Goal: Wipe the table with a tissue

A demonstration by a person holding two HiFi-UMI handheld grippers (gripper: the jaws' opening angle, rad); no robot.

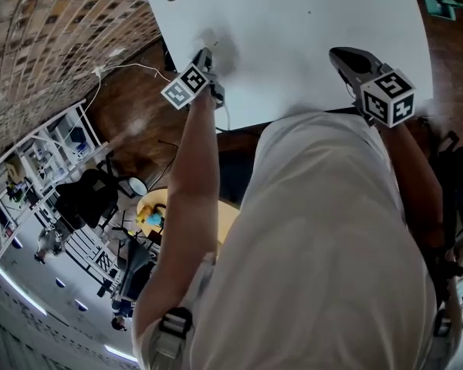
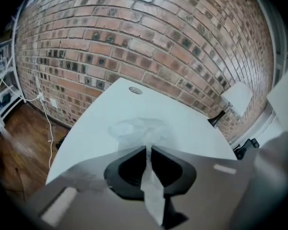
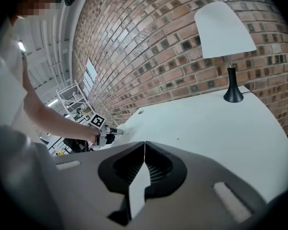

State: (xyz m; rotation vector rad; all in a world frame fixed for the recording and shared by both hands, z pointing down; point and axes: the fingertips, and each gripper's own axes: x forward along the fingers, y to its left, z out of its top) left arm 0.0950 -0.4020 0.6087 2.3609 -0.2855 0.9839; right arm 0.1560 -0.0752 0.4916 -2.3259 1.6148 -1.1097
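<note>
The left gripper (image 2: 148, 149) has its jaws drawn in tight on a tissue (image 2: 140, 128). A thin strip runs back between them, and the loose crumpled bulk spreads ahead of the tips on the white table (image 2: 197, 123), toward its left side, with the brick wall (image 2: 134, 32) beyond. The right gripper (image 3: 144, 144) has its jaws together with nothing between them. It is held over the near right part of the table, well apart from the tissue. The tissue looks very light, thin and limp (nearly see-through where it lies a single layer deep). I judge it will bunch, fold under itself and drag rather than slide flat, and it could tear if pressed hard or caught on the table's edge. The pinch sits at one end, which leaves the wad free to trail. A hold nearer the middle of the wad would likely press more of it onto the surface. The tabletop looks smooth and hard, so it should offer little resistance.
</note>
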